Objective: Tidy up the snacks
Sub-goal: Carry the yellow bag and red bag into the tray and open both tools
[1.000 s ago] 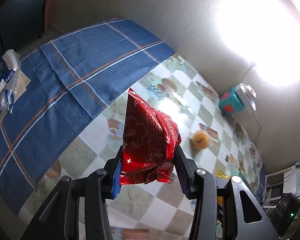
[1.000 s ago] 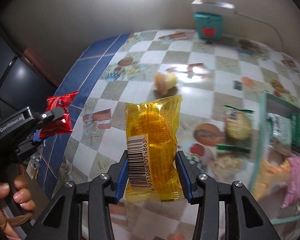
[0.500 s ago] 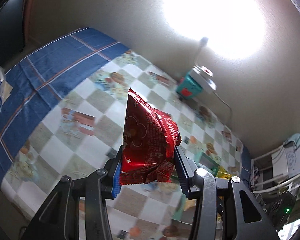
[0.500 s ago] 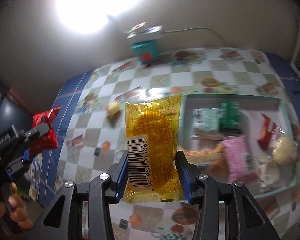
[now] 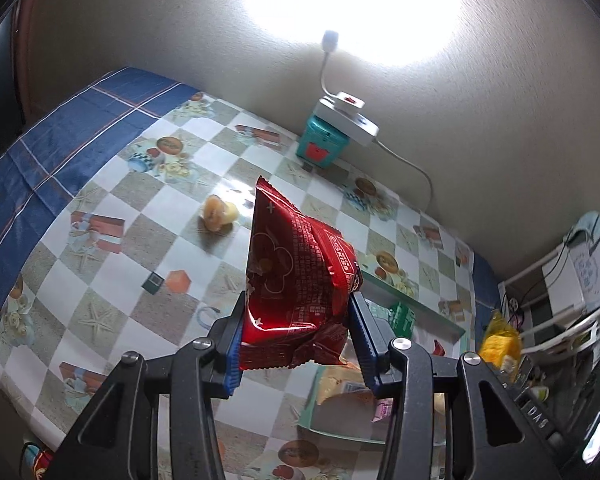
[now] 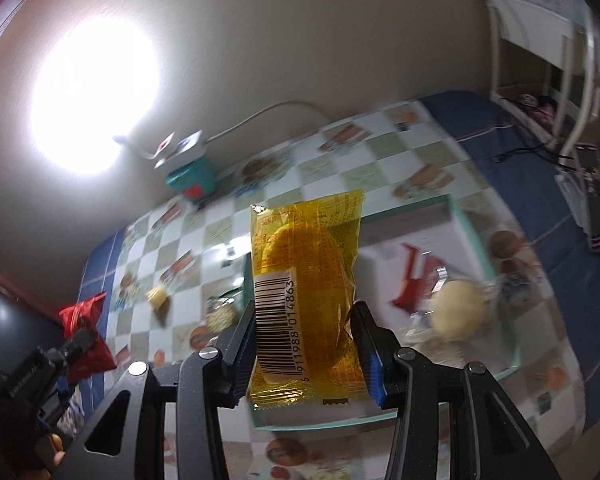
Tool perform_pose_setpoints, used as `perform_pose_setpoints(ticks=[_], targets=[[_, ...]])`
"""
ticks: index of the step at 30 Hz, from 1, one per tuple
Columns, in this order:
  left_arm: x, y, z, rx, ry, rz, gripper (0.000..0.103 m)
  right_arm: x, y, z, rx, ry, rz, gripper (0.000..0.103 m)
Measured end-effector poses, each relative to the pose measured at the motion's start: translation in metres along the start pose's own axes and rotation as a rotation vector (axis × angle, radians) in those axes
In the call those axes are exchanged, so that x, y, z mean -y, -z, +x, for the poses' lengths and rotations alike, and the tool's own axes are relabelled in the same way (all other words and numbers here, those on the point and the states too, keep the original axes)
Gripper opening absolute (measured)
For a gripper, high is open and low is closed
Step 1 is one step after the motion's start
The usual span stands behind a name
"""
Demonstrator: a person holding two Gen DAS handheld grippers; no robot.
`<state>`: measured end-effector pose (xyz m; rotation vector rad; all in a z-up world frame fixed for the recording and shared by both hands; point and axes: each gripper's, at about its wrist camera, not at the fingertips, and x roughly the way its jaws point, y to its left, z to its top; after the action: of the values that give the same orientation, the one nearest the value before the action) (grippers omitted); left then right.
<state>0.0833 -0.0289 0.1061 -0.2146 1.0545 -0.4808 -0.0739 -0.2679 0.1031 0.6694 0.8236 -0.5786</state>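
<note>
- We find the left gripper (image 5: 296, 338) clamped on a red snack packet (image 5: 298, 280), held upright above the checked tablecloth (image 5: 112, 276), just left of the tray (image 5: 416, 306).
- The right gripper (image 6: 306, 344) is clamped on a yellow snack packet (image 6: 306, 288), held over the near left part of the tray (image 6: 474, 232).
- Risk, in our judgement: each packet is pinched only at its lower end. A quick swing could let the slippery wrapper slide out and fall short of the tray.
- Risk: both grippers are close together; releasing at once could make the packets collide.
- Only the right view shows the tray's inside: a red wrapper (image 6: 416, 276) and a pale bun (image 6: 458, 312), blurred.
- Only the left view shows a loose bun (image 5: 218, 212) on the cloth sharply; that one remains unsorted.
</note>
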Motion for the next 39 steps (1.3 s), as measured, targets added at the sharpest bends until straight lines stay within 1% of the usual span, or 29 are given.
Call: perform_pose_setpoints(ticks=[8, 12, 17, 21, 25, 29, 31, 34, 39], targets=[[0.034, 0.014, 0.009, -0.012, -0.004, 0.067, 0.048, 0.051, -0.012, -0.015, 0.032, 0.004, 0.114, 0.048], [0.054, 0.021, 0.017, -0.026, 0.007, 0.102, 0.048, 0.082, -0.019, -0.019, 0.045, 0.038, 0.173, 0.048], [0.079, 0.031, 0.032, -0.065, 0.025, 0.143, 0.048, 0.111, -0.024, -0.018, 0.034, 0.083, 0.223, 0.048], [0.102, 0.042, 0.05, -0.123, 0.058, 0.177, 0.048, 0.126, -0.026, -0.019, 0.029, 0.098, 0.262, 0.048], [0.123, 0.05, 0.063, -0.155, 0.079, 0.222, 0.048, 0.125, -0.027, -0.015, 0.026, 0.117, 0.258, 0.048], [0.135, 0.055, 0.081, -0.194, 0.088, 0.246, 0.048, 0.116, -0.027, -0.001, -0.01, 0.114, 0.225, 0.048], [0.136, 0.057, 0.092, -0.215, 0.099, 0.241, 0.048, 0.11, -0.026, 0.007, -0.033, 0.12, 0.2, 0.049], [0.133, 0.062, 0.109, -0.264, 0.093, 0.236, 0.048, 0.099, -0.022, 0.023, -0.078, 0.142, 0.153, 0.049], [0.126, 0.064, 0.121, -0.297, 0.088, 0.226, 0.048, 0.086, -0.014, 0.041, -0.12, 0.141, 0.113, 0.048]])
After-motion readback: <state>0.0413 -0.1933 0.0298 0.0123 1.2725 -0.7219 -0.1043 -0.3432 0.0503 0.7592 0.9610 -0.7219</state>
